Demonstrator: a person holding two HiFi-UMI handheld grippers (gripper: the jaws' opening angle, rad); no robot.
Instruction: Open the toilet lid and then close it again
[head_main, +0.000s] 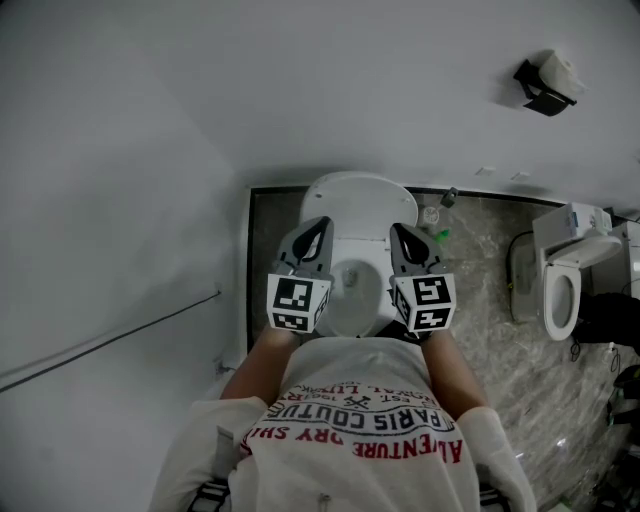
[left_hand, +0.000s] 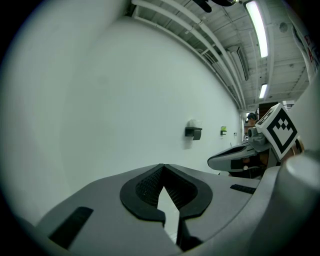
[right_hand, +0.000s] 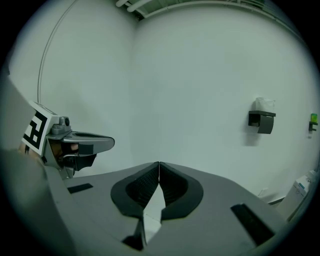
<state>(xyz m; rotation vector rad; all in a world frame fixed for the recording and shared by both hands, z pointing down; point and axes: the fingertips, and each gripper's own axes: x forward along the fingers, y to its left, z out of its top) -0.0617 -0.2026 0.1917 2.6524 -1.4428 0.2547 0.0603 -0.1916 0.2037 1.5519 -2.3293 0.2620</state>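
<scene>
A white toilet (head_main: 352, 300) stands against the wall below me in the head view. Its lid (head_main: 356, 196) looks raised against the wall, and the open bowl shows between my two grippers. My left gripper (head_main: 319, 227) hangs over the bowl's left rim, shut and empty. Over the right rim my right gripper (head_main: 400, 232) is likewise shut with nothing in it. In the left gripper view the left gripper (left_hand: 163, 168) faces the bare wall with its jaws together. In the right gripper view the right gripper (right_hand: 159, 165) does the same. Neither gripper view shows the toilet.
A second toilet (head_main: 566, 283) stands on the marbled floor (head_main: 480, 300) to the right. A black paper holder (head_main: 545, 86) hangs on the far wall. Small bottles (head_main: 446, 198) sit beside the toilet's base. A white wall with a thin rail (head_main: 110, 337) closes the left side.
</scene>
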